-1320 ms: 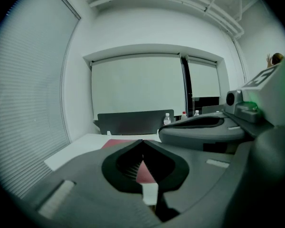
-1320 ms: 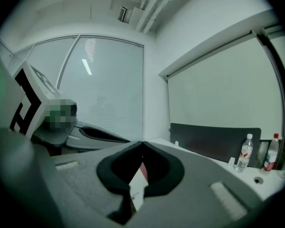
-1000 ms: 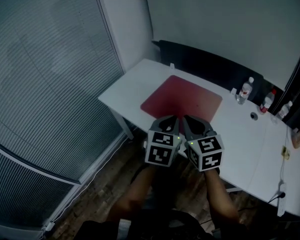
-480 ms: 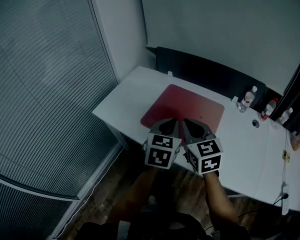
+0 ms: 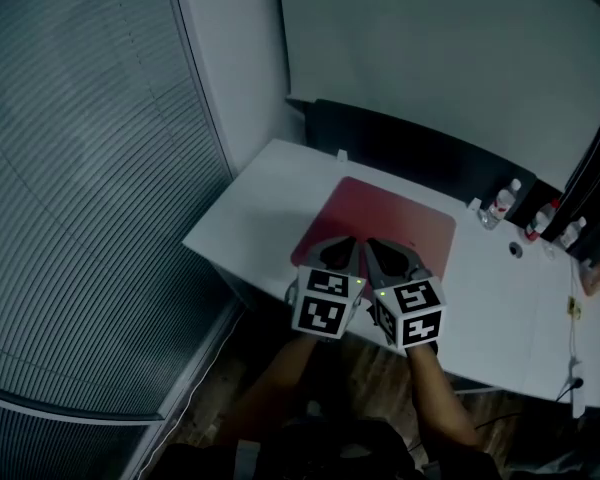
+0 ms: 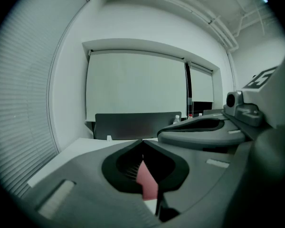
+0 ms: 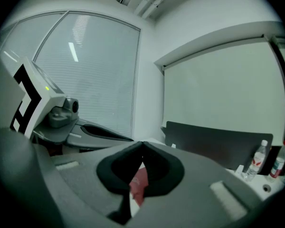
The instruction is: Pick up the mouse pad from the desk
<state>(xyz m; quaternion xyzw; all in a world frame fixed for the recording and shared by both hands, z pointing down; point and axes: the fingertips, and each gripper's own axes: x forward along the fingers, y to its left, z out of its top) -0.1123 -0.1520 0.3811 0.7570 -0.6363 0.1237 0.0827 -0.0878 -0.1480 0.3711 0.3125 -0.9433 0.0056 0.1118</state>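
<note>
Head view: left gripper (image 5: pixel 344 245) and right gripper (image 5: pixel 373 247) partly cover the mouse pad (image 5: pixel 392 220).

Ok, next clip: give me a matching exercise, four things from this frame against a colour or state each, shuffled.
Things:
1 mouse pad
2 desk
3 panel at the desk's back edge
4 left gripper

Matches:
A white
B jaws shut, nothing held
C red
D black

Pairs: 1-C, 2-A, 3-D, 4-B
</note>
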